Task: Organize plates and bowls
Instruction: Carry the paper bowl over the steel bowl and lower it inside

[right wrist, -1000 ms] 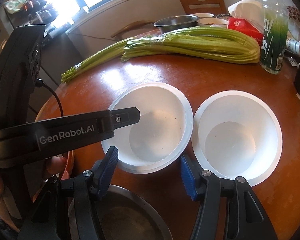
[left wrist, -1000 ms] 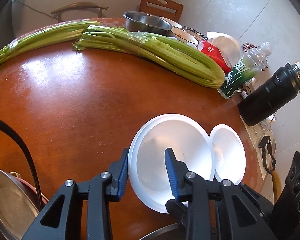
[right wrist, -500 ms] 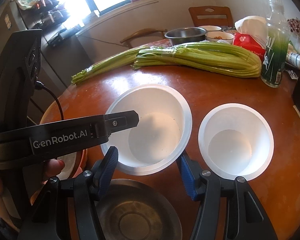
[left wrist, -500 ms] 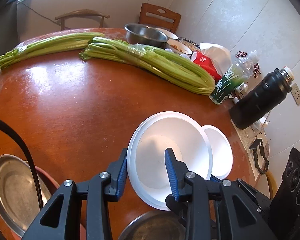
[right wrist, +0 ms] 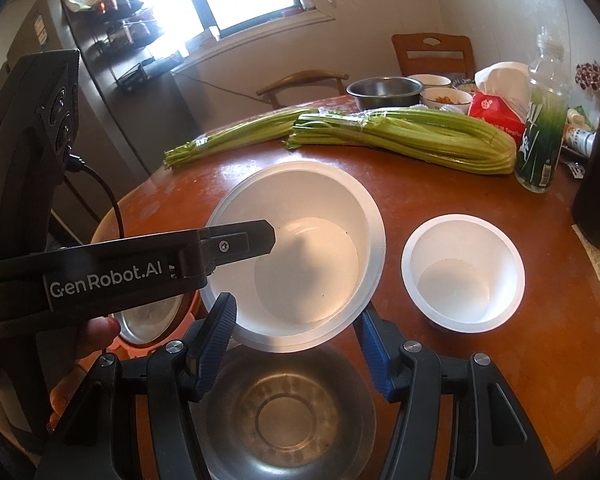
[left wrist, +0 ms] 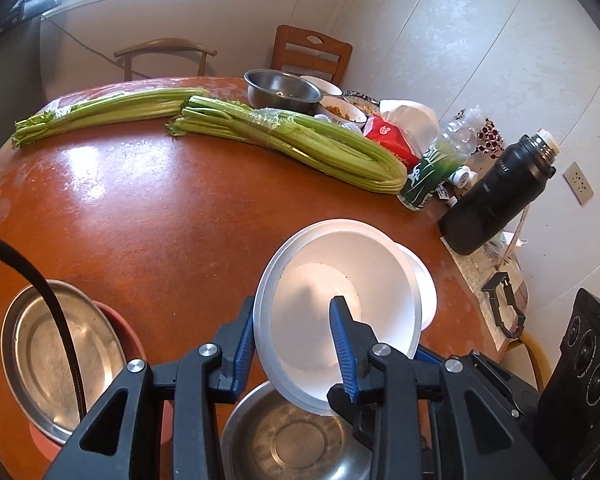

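My left gripper is shut on the wall of a large white bowl, one pad outside the rim and one inside. The bowl hangs tilted above the round wooden table. It partly covers a smaller white bowl that stands on the table. In the right wrist view the left gripper's finger reaches into the large bowl. My right gripper is open, its blue pads flanking that bowl's near rim. The small bowl sits to the right. A steel bowl rests below both grippers.
A steel plate lies in a red dish at the table's near left. Celery bundles cross the far half. A green bottle, a black flask and another steel bowl stand at the right and back. A hand holds the left gripper.
Both grippers have risen and drawn back, and the large white bowl has come up off the table with them. The small bowl stayed put. More of the near steel bowl shows.
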Demonstrator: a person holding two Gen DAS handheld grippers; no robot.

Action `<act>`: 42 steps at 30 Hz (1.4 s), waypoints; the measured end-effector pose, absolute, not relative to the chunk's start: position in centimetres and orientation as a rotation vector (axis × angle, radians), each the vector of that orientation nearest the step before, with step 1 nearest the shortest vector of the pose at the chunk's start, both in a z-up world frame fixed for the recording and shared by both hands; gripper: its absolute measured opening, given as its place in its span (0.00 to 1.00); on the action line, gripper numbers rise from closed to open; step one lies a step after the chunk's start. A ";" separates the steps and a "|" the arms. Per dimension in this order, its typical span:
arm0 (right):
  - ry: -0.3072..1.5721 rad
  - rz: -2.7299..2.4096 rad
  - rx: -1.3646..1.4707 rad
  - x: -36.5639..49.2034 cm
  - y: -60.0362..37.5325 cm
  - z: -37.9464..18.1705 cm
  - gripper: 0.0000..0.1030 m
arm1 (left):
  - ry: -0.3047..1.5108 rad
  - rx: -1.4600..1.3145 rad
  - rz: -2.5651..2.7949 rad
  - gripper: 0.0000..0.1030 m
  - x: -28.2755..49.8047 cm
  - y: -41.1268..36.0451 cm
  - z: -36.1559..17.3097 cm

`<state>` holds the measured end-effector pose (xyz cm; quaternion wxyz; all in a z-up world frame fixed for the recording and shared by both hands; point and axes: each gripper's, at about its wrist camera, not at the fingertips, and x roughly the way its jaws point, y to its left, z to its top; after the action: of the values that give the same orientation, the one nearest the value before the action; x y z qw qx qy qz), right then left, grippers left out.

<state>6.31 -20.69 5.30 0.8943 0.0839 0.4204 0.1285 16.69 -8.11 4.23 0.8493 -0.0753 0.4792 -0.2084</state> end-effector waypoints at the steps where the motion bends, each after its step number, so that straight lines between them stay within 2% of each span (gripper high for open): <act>1: 0.870 0.269 0.171 6.0 -20.6 5.4 0.60 | 1.007 -0.159 -0.438 0.34 16.5 -8.0 4.4; 17: 0.850 0.296 0.132 1.7 -19.7 6.3 0.61 | 0.979 -0.156 -0.436 0.34 11.7 -7.3 5.0; 42: 0.937 0.335 0.091 -1.3 -19.5 3.0 0.61 | 1.106 -0.147 -0.406 0.34 8.0 -6.9 0.0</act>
<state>-1.30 -19.51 2.96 0.8778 0.0437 0.4492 0.1606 8.03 -6.89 -0.05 0.8289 -0.0694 0.5211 -0.1912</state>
